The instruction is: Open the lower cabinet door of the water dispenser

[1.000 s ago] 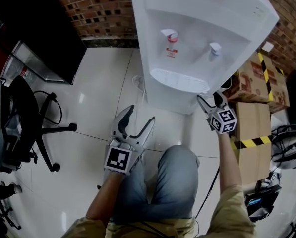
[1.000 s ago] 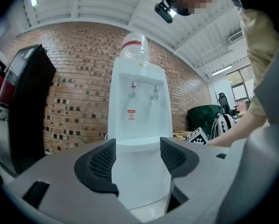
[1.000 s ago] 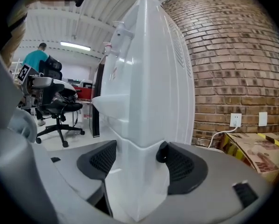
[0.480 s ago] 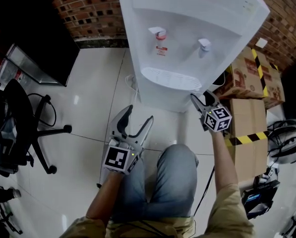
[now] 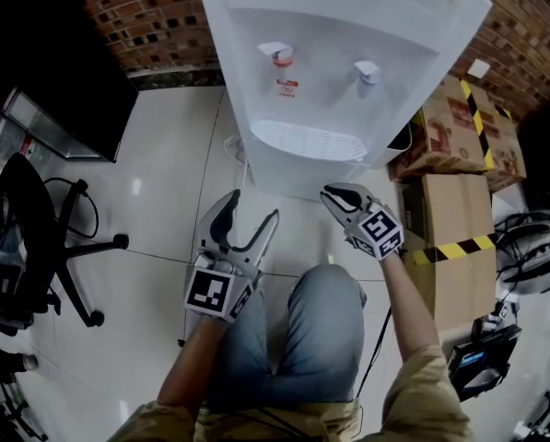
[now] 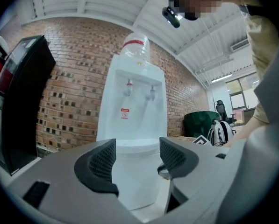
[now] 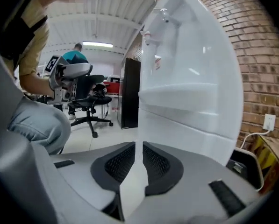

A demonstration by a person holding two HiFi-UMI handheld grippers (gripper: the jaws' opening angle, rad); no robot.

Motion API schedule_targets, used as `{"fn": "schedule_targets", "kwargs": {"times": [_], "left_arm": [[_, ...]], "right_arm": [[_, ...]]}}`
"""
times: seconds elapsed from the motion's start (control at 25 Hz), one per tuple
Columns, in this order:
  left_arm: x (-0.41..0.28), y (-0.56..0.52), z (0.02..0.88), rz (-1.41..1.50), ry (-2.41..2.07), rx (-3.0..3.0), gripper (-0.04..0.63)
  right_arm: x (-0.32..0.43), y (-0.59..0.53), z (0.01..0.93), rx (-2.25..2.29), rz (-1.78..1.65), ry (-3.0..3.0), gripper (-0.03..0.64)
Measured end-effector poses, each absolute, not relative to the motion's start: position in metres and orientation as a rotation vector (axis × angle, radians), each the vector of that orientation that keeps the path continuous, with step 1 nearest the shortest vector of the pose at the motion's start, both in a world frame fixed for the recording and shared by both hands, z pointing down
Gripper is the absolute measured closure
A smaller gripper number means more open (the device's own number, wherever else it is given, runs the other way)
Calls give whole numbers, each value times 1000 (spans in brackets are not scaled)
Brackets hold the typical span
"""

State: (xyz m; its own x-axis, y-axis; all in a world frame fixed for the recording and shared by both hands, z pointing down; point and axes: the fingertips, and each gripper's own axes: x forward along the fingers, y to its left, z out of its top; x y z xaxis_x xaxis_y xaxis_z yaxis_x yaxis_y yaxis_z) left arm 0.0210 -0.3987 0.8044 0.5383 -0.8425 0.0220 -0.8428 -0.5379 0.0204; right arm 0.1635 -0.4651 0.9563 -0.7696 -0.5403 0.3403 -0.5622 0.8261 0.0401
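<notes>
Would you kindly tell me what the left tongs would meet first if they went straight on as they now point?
Most likely the lower front of the water dispenser, framed between the open left tongs; depth is unclear.

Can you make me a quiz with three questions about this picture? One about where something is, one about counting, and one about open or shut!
1. Where are the cardboard boxes?
A on top of the water dispenser
B beside it, on the right in the head view
C inside it

2. How many taps does the dispenser have?
A one
B two
C four

3. How are the left gripper's fingers?
A open, nothing between them
B shut tight
C shut on a cup

Answers:
1 B, the boxes sit next to its side.
2 B, one tap with red on it and one pale one.
3 A, the left gripper view shows a wide gap, with only the dispenser beyond it.
</notes>
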Motion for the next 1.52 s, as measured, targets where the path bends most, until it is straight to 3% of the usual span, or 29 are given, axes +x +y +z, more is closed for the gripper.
{"fn": "schedule_targets", "kwargs": {"times": [0.04,0.16,0.4,0.56,0.68,0.88,1.16,1.52], "left_arm": [[19,-398,802,12,-1499,2727,305],[13,-398,792,-18,-1503,2695,305],[-1,-397,797,-17,-1522,2682,308],[-2,-394,799,-16,-1522,2709,308],[-5,-391,797,-19,-1527,2711,309],[-11,-384,796,-15,-1536,2715,308],[-12,-388,788,-74,-1538,2725,311],[-7,-396,790,-98,-1531,2709,311]], "right_arm": [[156,-463,958,847,118,-2678,538],[175,-462,976,1000,300,-2678,374],[268,-492,976,1471,456,-2548,229],[262,-521,953,1460,368,-2589,233],[252,-531,953,1468,376,-2566,292],[255,-527,950,1427,405,-2576,337],[251,-511,949,1398,369,-2556,355],[237,-447,951,1000,315,-2672,386]]}}
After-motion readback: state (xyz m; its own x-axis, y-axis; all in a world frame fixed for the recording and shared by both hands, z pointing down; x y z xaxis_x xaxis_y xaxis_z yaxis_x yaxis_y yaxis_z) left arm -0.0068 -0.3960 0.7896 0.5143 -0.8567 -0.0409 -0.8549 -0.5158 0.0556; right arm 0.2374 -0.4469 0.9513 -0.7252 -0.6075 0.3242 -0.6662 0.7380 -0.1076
